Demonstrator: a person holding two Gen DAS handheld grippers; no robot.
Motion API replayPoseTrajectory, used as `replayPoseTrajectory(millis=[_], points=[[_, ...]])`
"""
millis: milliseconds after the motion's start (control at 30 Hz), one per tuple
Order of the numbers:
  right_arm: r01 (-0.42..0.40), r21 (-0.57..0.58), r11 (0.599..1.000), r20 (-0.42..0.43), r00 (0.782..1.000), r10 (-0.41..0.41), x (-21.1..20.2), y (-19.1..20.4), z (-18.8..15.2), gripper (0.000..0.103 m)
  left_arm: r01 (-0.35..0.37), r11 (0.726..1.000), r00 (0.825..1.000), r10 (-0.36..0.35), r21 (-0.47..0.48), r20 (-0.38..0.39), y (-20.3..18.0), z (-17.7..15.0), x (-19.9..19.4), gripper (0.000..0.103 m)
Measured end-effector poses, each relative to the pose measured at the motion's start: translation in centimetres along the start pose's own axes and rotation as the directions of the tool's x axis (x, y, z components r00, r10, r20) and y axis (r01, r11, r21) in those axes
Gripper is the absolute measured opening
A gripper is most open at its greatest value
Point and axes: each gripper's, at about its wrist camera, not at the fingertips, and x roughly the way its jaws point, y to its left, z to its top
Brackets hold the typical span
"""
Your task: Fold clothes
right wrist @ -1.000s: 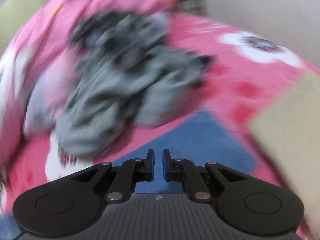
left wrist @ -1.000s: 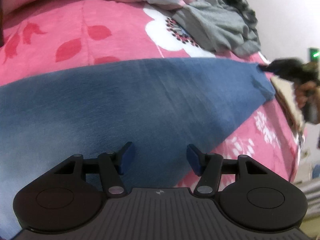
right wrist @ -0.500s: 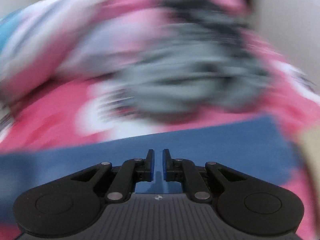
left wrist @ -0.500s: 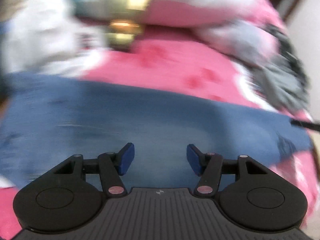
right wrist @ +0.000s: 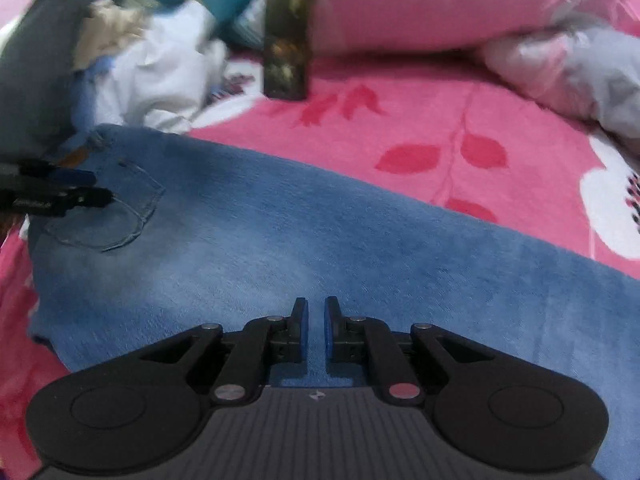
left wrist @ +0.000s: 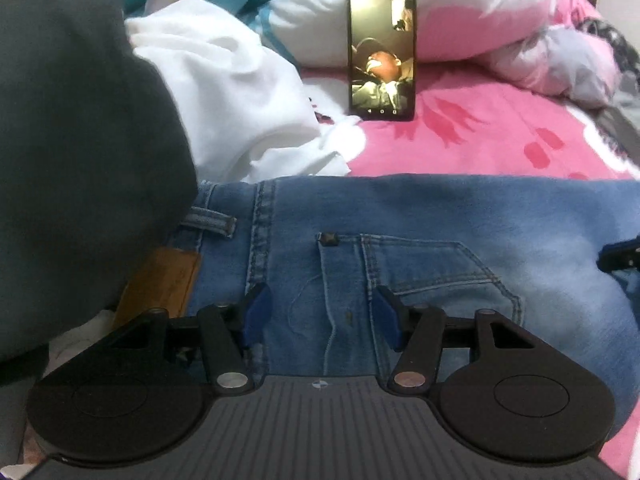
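Observation:
Blue jeans (left wrist: 440, 216) lie flat across a pink flowered bed (left wrist: 480, 148). My left gripper (left wrist: 322, 312) is open and empty, just above the waistband and back pocket (left wrist: 432, 268). In the right wrist view the jeans (right wrist: 280, 232) stretch from the pocket at left to the leg at right. My right gripper (right wrist: 316, 316) hovers over the middle of the leg with its jaws nearly closed, a narrow gap between them, nothing held. The left gripper shows at the left edge of the right wrist view (right wrist: 92, 190).
A phone (left wrist: 381, 52) with a lit screen leans upright against a pink and white pillow (left wrist: 480, 12). A white garment (left wrist: 224, 92) and dark grey cloth (left wrist: 80, 140) lie at the left. A crumpled grey and pink duvet (right wrist: 568, 68) is at the right.
Both grippers swung left along the jeans, the left from the leg to the waistband and pocket, the right from the hem end to mid leg. The jaws kept their spacing.

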Motion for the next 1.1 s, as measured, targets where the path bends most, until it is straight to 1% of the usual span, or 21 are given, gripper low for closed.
replayPoseTrajectory(millis=[33, 67, 133, 167, 200, 233, 300, 333, 433, 500, 533, 633, 700, 767, 833, 867, 900, 933, 967, 1067, 1100], points=[[0.029, 0.026, 0.999, -0.040, 0.999, -0.028, -0.4, 0.3, 0.6, 0.009, 0.009, 1.000, 1.000, -0.009, -0.002, 0.002, 0.1, -0.2, -0.1, 0.057], [0.039, 0.035, 0.999, -0.047, 0.998, -0.037, -0.9, 0.8, 0.9, 0.009, 0.019, 1.000, 1.000, -0.019, -0.002, 0.003, 0.3, -0.3, -0.2, 0.057], [0.019, 0.012, 1.000, -0.008, 1.000, -0.019, -2.8, 2.5, 1.4, 0.009, 0.039, 0.999, 0.999, -0.039, 0.007, 0.007, 0.6, -0.6, -0.4, 0.057], [0.001, -0.023, 1.000, 0.013, 1.000, -0.001, -3.5, 3.7, 1.6, 0.009, 0.050, 0.999, 0.999, -0.050, 0.009, 0.007, 0.9, -0.5, -0.3, 0.057], [-0.023, -0.083, 0.996, 0.033, 0.999, 0.026, -3.9, 5.3, 1.6, 0.009, 0.061, 0.998, 0.998, -0.061, 0.011, 0.008, 1.1, -0.6, -0.3, 0.057], [-0.038, -0.140, 0.989, 0.033, 0.999, 0.043, -3.8, 6.7, 1.4, 0.009, 0.073, 0.997, 0.997, -0.073, 0.013, 0.009, 1.3, -0.6, -0.4, 0.057], [-0.049, -0.244, 0.969, -0.008, 0.999, 0.049, -2.4, 9.0, 0.6, 0.009, 0.095, 0.995, 0.995, -0.095, 0.009, 0.010, 1.6, -0.6, -0.5, 0.057], [-0.045, -0.271, 0.961, -0.030, 0.999, 0.039, -1.7, 9.6, 0.2, 0.009, 0.105, 0.994, 0.994, -0.105, 0.005, 0.010, 1.7, -0.5, -0.5, 0.057], [0.001, -0.277, 0.961, -0.098, 0.995, -0.029, 0.7, 9.6, -1.0, 0.008, 0.123, 0.992, 0.992, -0.123, -0.012, 0.005, 2.0, -0.2, -0.6, 0.057], [0.017, -0.260, 0.966, -0.143, 0.988, -0.056, 0.7, 9.8, 0.1, 0.009, 0.134, 0.990, 0.991, -0.134, -0.031, 0.007, 2.2, 0.0, -1.0, 0.058], [0.018, -0.238, 0.971, -0.138, 0.989, -0.052, 0.2, 9.8, 1.1, 0.009, 0.138, 0.990, 0.990, -0.137, -0.038, 0.013, 2.3, 0.0, -1.3, 0.058], [0.001, -0.195, 0.981, -0.040, 0.999, -0.009, -1.3, 9.9, 4.2, 0.009, 0.136, 0.990, 0.990, -0.135, -0.037, 0.032, 2.4, -0.1, -2.0, 0.058], [-0.027, -0.245, 0.969, 0.025, 0.999, 0.034, -0.6, 10.9, 6.4, 0.010, 0.132, 0.991, 0.991, -0.130, -0.035, 0.043, 2.6, -0.1, -2.2, 0.058], [-0.078, -0.345, 0.935, 0.039, 0.994, 0.098, 1.7, 12.4, 8.6, 0.012, 0.122, 0.992, 0.992, -0.120, -0.040, 0.051, 2.8, 0.0, -2.2, 0.058], [-0.125, -0.442, 0.888, 0.047, 0.986, 0.163, 3.9, 14.0, 10.7, 0.013, 0.112, 0.993, 0.992, -0.109, -0.050, 0.056, 3.1, 0.1, -2.2, 0.058], [-0.147, -0.489, 0.860, 0.048, 0.980, 0.195, 5.1, 14.8, 11.8, 0.016, 0.107, 0.993, 0.993, -0.103, -0.055, 0.057, 3.2, 0.1, -2.1, 0.058], [-0.167, -0.528, 0.833, 0.042, 0.974, 0.221, 6.2, 15.6, 12.8, 0.023, 0.102, 0.993, 0.994, -0.099, -0.057, 0.057, 3.3, 0.0, -2.1, 0.058], [-0.183, -0.554, 0.812, 0.028, 0.971, 0.238, 7.3, 16.2, 13.7, 0.028, 0.096, 0.994, 0.994, -0.093, -0.059, 0.056, 3.4, -0.1, -2.0, 0.058], [-0.199, -0.574, 0.794, 0.013, 0.968, 0.252, 8.1, 16.7, 14.4, 0.037, 0.088, 0.995, 0.995, -0.085, -0.056, 0.053, 3.4, -0.3, -2.0, 0.058], [-0.284, -0.624, 0.728, -0.076, 0.949, 0.305, 10.3, 17.9, 16.0, 0.039, 0.083, 0.995, 0.995, -0.080, -0.052, 0.051, 3.7, -0.7, -1.8, 0.058], [-0.295, -0.637, 0.713, -0.110, 0.949, 0.295, 10.9, 18.3, 16.2, 0.038, 0.083, 0.995, 0.995, -0.080, -0.052, 0.054, 3.8, -0.8, -1.8, 0.058]])
